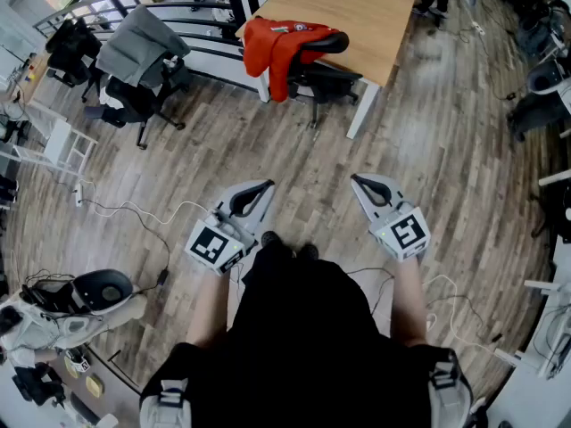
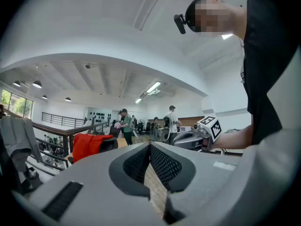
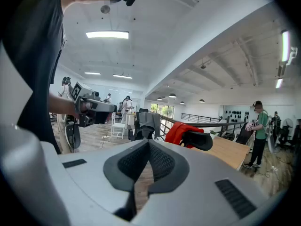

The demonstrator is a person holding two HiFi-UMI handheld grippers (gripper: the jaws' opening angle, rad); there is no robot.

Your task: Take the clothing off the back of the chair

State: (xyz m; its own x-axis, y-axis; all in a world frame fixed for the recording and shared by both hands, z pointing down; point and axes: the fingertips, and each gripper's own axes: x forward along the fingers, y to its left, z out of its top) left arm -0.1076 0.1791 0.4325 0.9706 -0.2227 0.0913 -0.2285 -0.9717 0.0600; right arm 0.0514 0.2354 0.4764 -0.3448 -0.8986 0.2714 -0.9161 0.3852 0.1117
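Red jacket: the red fabric jacket (image 1: pixel 278 47) is hanging over the back of the black office chair (image 1: pixel 326 80) beside the light wooden table (image 1: pixel 357 16), well ahead of both tongs.
Left gripper: the grey left gripper (image 1: pixel 265 186) is pointing level toward that chair, its jaws pressing together on nothing.
Right gripper: the grey right gripper (image 1: pixel 357 180) is tipping slightly downward, its jaws likewise pressing together with nothing between them.
Step in hand: the person seems to be approaching across the wood-plank floor (image 1: pixel 294 150); no grasp is under way.
Doing it well: both jaws are needing to spread before arrival. Pinching the cloth at each side of the black headrest (image 1: pixel 323 43) and lifting upward looks better than dragging sideways.
Risk: the jacket is wrapping around the headrest and could snag, and the chair may roll.
Not to confuse: a grey garment (image 1: pixel 138 43) is draping over a second black chair (image 1: pixel 134 101) at the left.
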